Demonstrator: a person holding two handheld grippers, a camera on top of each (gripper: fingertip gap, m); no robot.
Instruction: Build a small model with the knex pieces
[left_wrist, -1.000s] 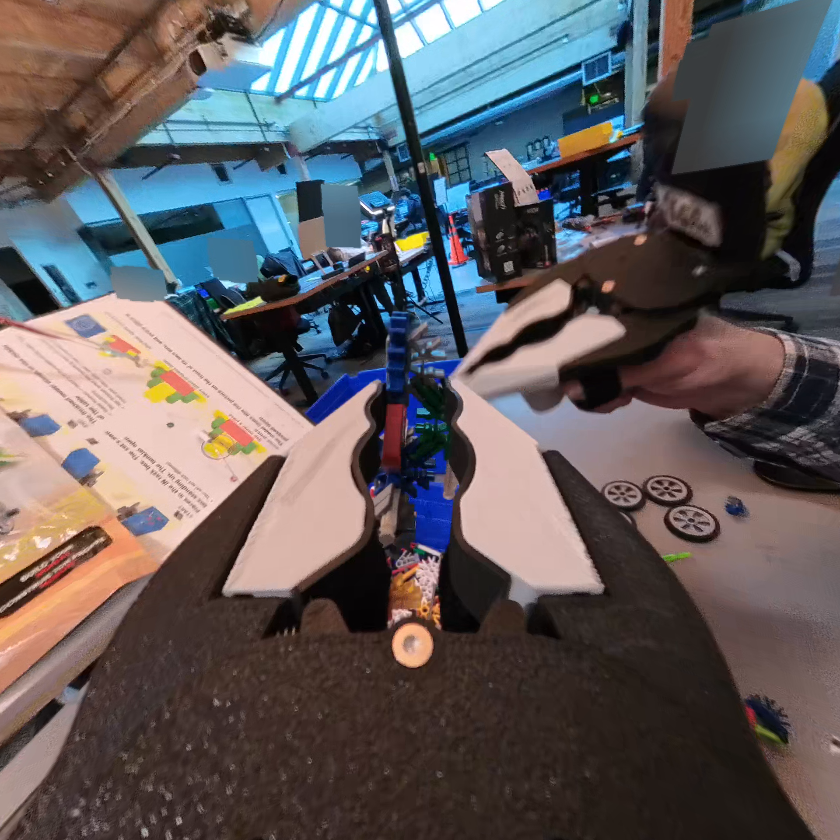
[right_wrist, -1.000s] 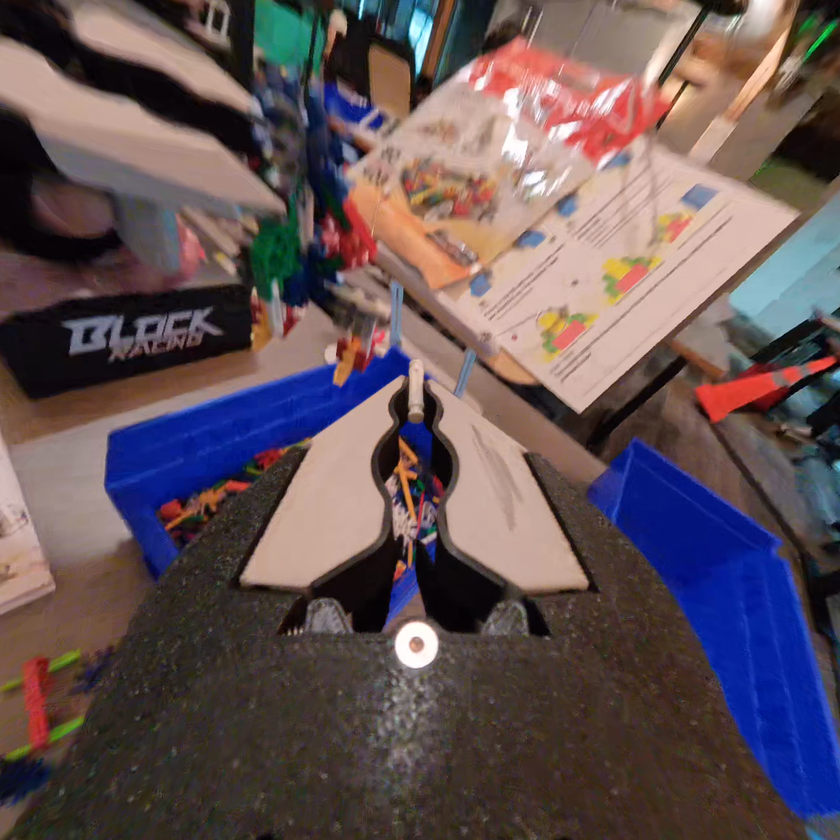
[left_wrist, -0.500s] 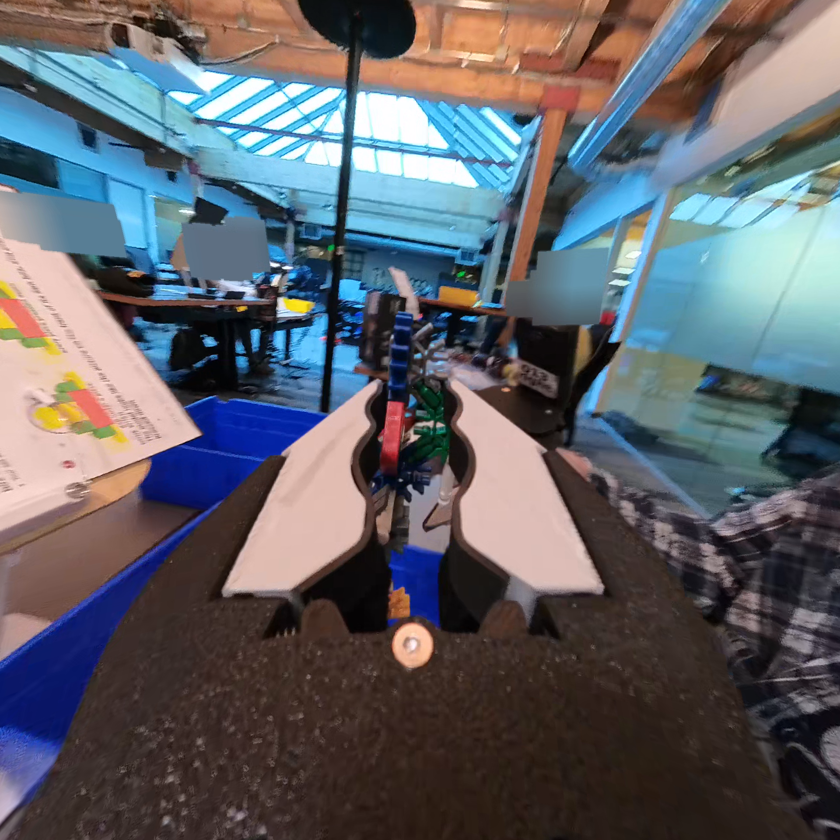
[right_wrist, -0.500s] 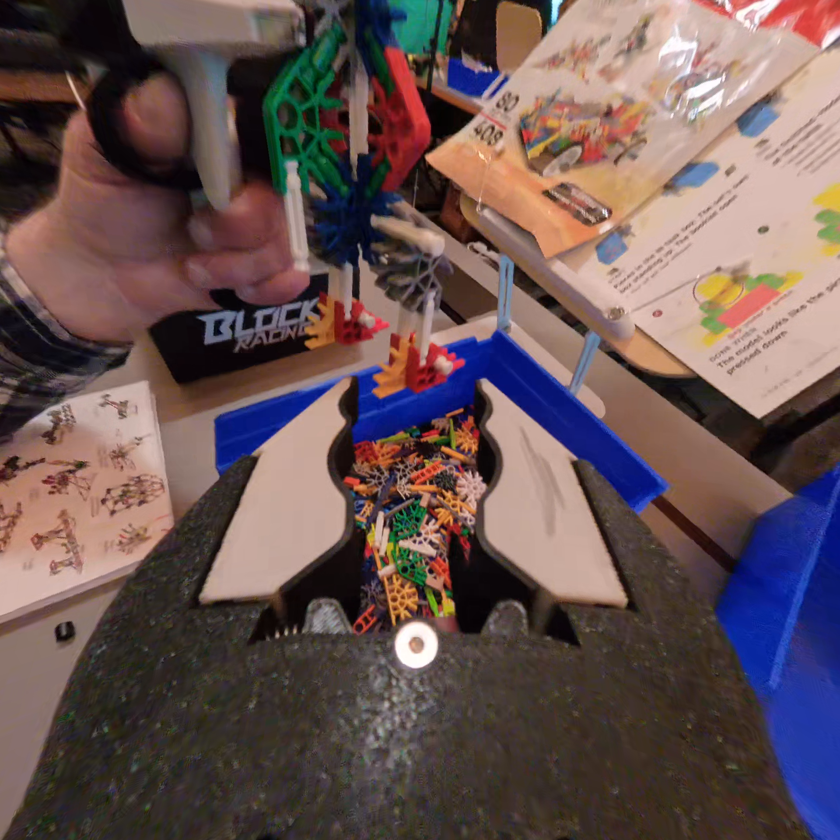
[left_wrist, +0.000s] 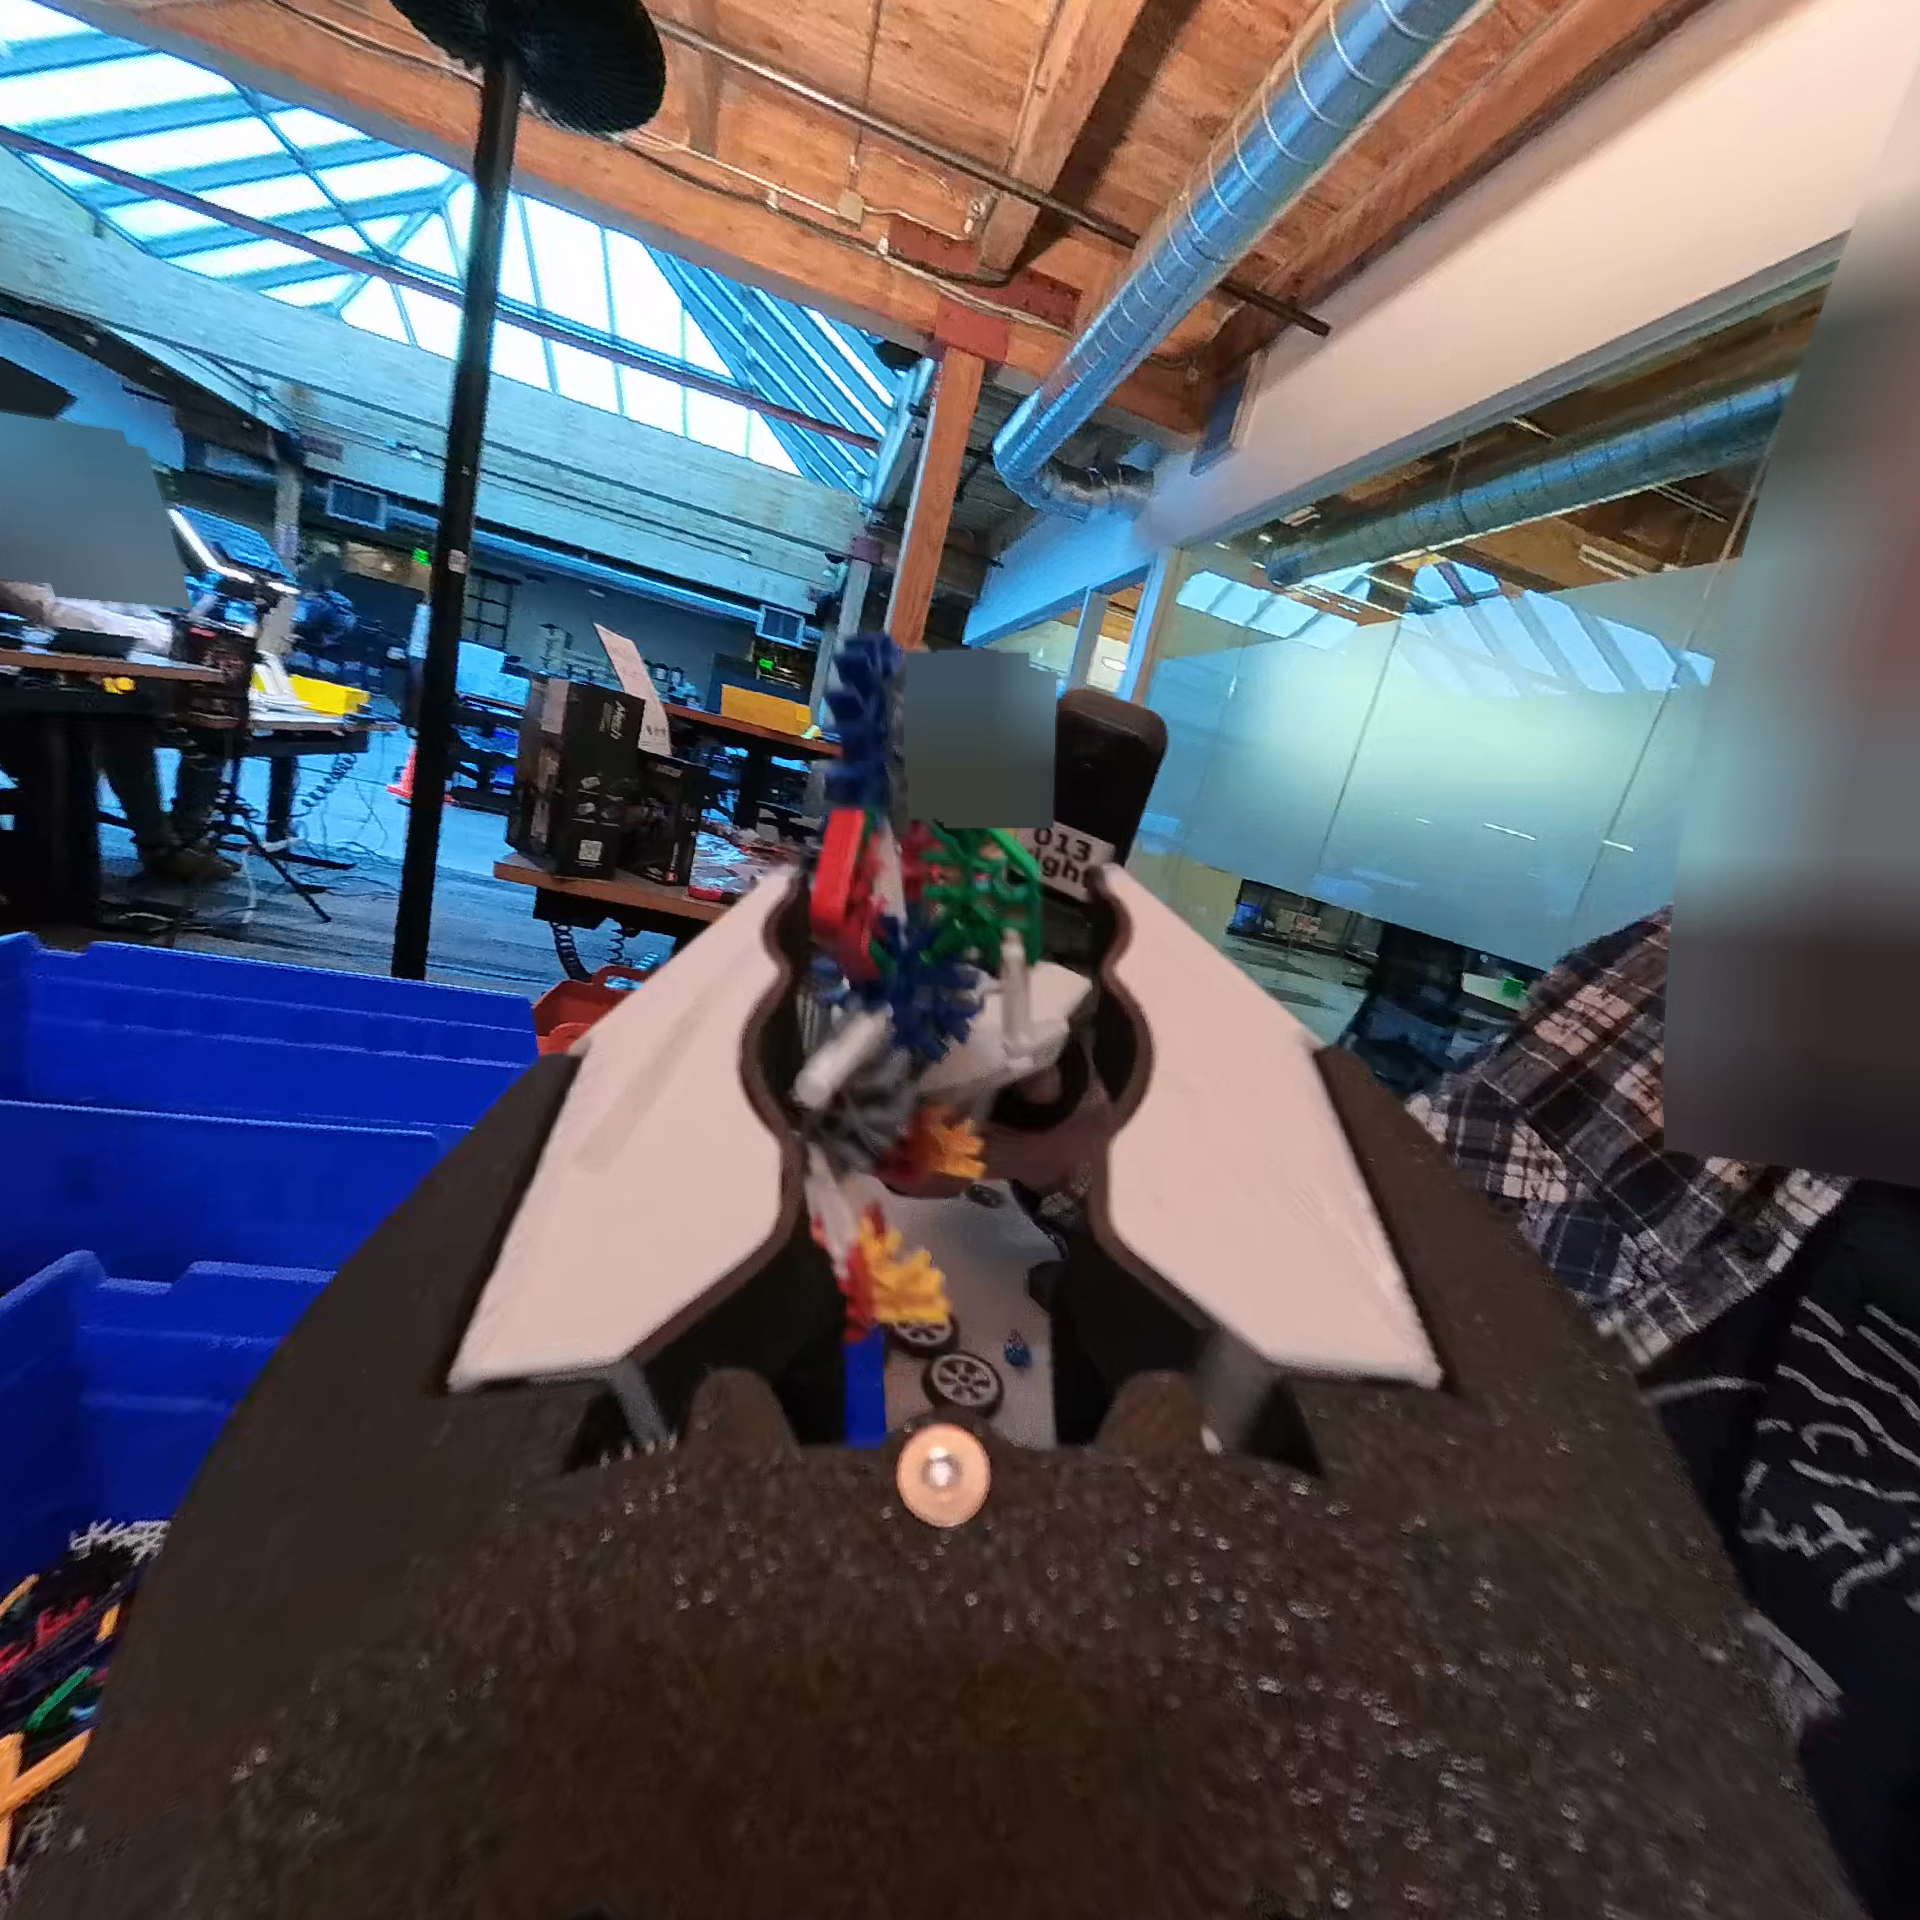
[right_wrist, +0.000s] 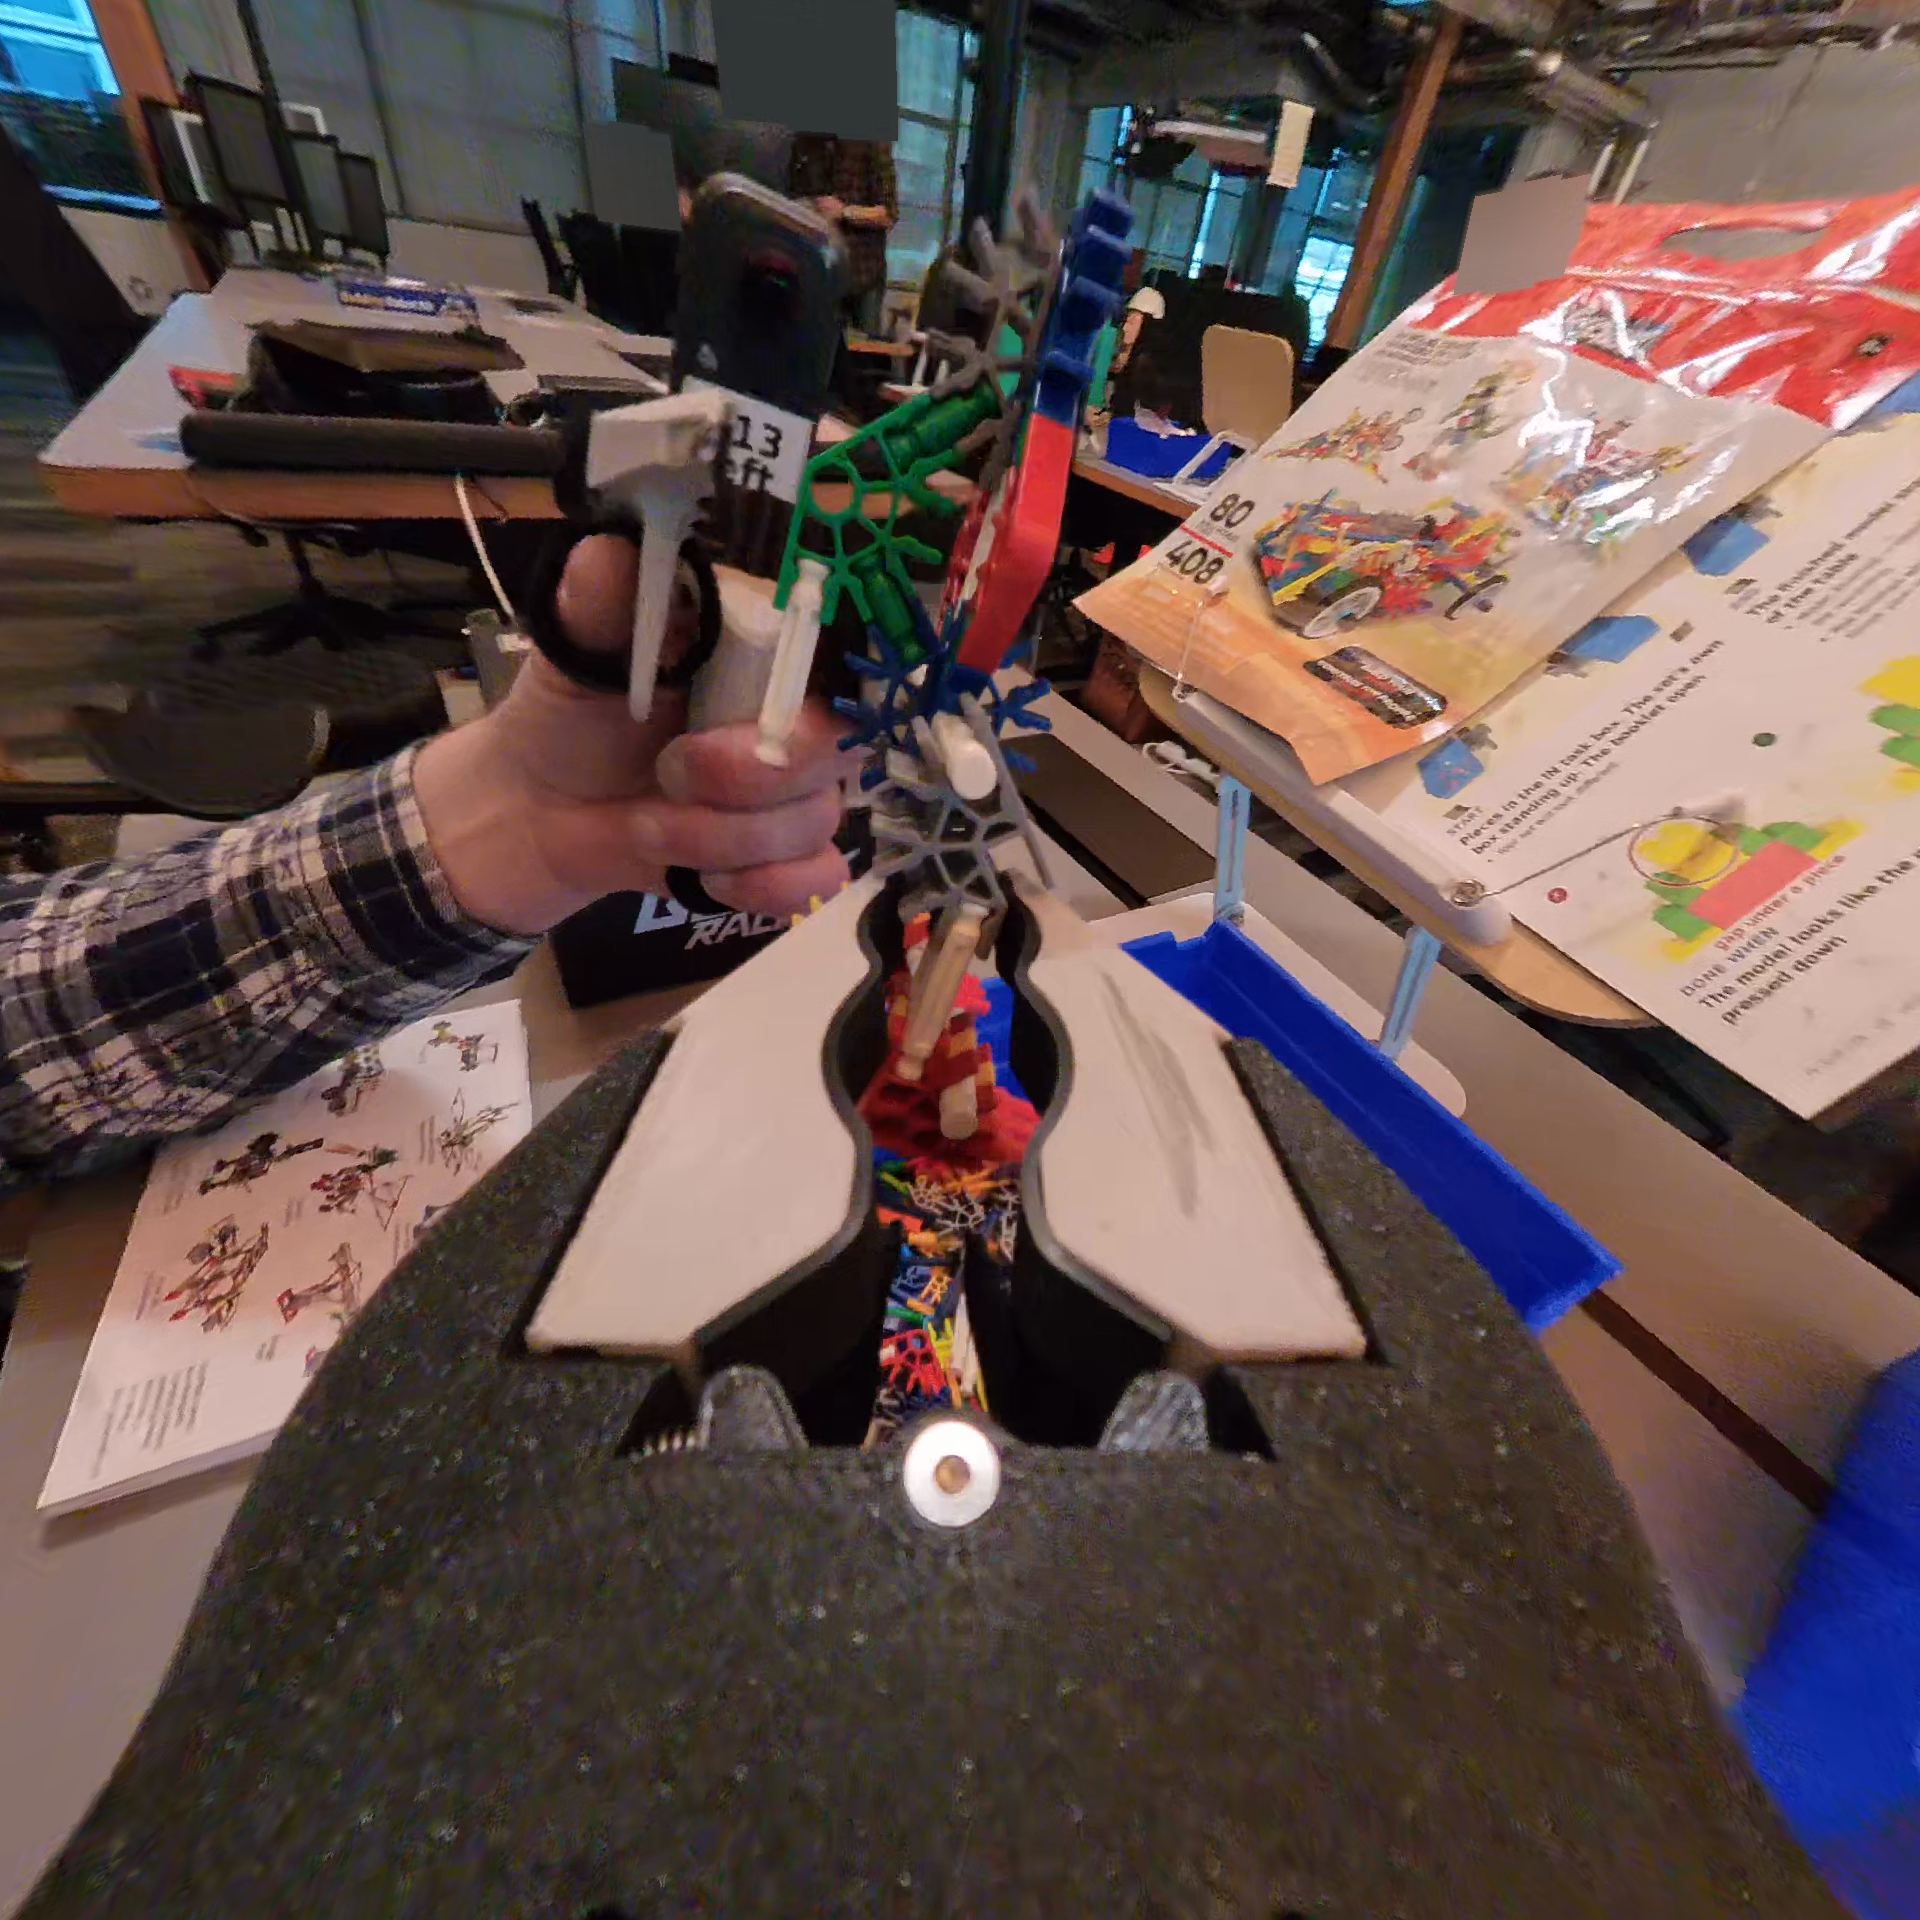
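Note:
A model of snap-together rods and connectors, red, green, blue, grey and yellow, stands upright in the air between my two grippers. My left gripper has its fingers spread around the model's upper part, with a gap on the right side. In the right wrist view the model rises above my right gripper, which is shut on its lower end, at the grey connector and a pale rod. A hand holds the left gripper beside the model.
A blue bin of loose coloured pieces lies under the model. More blue bins stand at the left. A tilted board with a printed sheet and a bagged kit is at the right. A booklet and small wheels lie on the table. The grippers' ends are close to 7 centimeters from one another.
My right gripper has moved up to the model and shut on its lower end. My left gripper's fingers have spread wider. The model has tilted a little.

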